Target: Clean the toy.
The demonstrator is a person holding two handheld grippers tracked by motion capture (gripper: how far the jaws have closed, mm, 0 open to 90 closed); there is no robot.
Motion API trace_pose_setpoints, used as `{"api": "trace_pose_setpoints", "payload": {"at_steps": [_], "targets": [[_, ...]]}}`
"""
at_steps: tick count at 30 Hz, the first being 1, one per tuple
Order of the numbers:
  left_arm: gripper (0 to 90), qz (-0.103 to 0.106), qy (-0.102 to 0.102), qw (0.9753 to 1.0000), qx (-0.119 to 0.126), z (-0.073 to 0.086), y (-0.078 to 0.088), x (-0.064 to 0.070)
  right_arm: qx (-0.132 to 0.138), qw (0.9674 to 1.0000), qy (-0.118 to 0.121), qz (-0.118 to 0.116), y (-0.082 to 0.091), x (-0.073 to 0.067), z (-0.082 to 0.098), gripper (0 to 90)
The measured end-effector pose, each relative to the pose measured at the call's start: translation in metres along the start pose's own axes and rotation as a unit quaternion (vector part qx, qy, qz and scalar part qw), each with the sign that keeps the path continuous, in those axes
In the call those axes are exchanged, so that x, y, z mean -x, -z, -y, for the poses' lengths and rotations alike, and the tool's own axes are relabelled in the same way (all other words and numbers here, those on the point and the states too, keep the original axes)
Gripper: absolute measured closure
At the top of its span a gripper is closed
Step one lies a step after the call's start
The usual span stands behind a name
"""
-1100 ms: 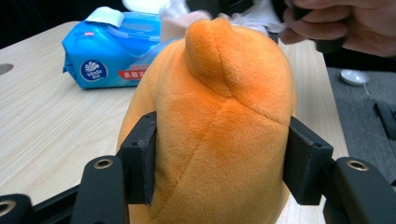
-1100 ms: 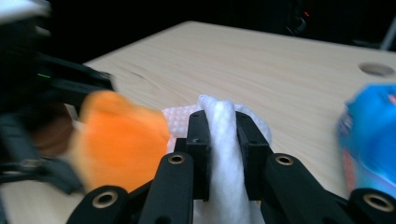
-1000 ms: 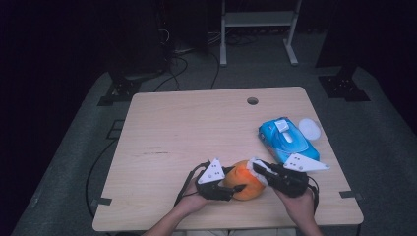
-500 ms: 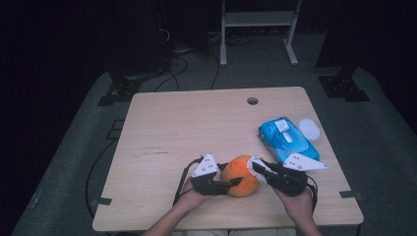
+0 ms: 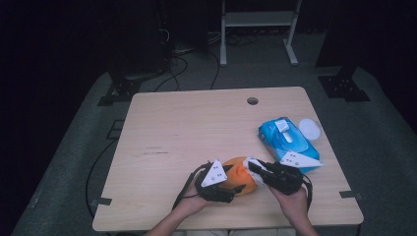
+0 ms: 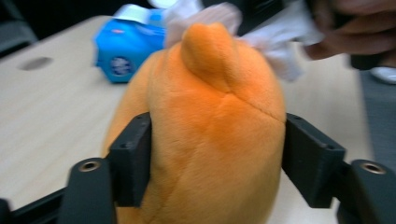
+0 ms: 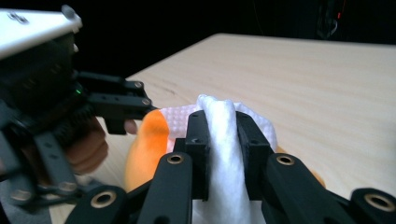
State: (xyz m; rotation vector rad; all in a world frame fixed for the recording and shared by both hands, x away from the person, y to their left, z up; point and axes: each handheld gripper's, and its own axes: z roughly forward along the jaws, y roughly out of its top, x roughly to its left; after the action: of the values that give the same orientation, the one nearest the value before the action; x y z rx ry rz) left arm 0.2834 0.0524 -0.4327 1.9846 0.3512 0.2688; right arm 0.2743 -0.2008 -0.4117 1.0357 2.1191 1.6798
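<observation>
While the left tongs [image 6: 212, 154] straddle the orange plush toy [image 6: 205, 135], their jaws have just been opening, yet both black pads still press into its sides, so it counts as clamped. Toy sits on the light wooden table [image 5: 187, 128] near the front edge, just left of the blue wet-wipe pack [image 5: 286, 142]. Right tongs [image 7: 219, 140] are shut tight on a white textured wipe [image 7: 219, 126], folded into a ridge between the jaws and laid against the toy's top, on the side toward the pack. Judgement: toy is light, soft, squashy, short fuzzy pile, not slippery, not fragile; it dents under the pads, so take it across the fat middle, not the small nub on top. Wipe looks limp, thin, dimpled, probably damp; pinch a bunched fold.
</observation>
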Motion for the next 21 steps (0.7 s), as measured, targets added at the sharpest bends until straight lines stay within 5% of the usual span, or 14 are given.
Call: {"api": "trace_pose_setpoints", "payload": {"at_steps": [3, 6, 11, 15, 18, 21], "targets": [[29.1, 0.030, 0.011, 0.9994, 0.016, 0.001, 0.011, -0.009, -0.020, 0.9998, -0.005, -0.006, 0.002, 0.004, 0.004, 76.9], [21.2, 0.022, 0.000, 0.9997, 0.009, 0.002, 0.012, -0.013, -0.040, 0.9992, 0.003, -0.007, 0.008, 0.003, 0.008, 76.9], [11.1, -0.004, -0.032, 0.9994, -0.014, 0.012, -0.010, -0.010, -0.039, 0.9989, -0.023, 0.006, 0.015, 0.018, 0.012, 76.8], [34.8, -0.033, -0.035, 0.9988, -0.002, 0.008, -0.007, -0.010, -0.027, 0.9992, -0.023, 0.016, 0.014, 0.022, 0.010, 76.9], [44.2, -0.061, -0.038, 0.9974, 0.005, 0.002, 0.001, -0.008, 0.003, 0.9997, -0.014, 0.020, 0.018, 0.019, 0.002, 76.9], [46.3, -0.079, -0.039, 0.9961, 0.001, -0.001, 0.005, -0.008, 0.029, 0.9990, 0.031, 0.015, 0.020, -0.001, -0.011, 76.9]]}}
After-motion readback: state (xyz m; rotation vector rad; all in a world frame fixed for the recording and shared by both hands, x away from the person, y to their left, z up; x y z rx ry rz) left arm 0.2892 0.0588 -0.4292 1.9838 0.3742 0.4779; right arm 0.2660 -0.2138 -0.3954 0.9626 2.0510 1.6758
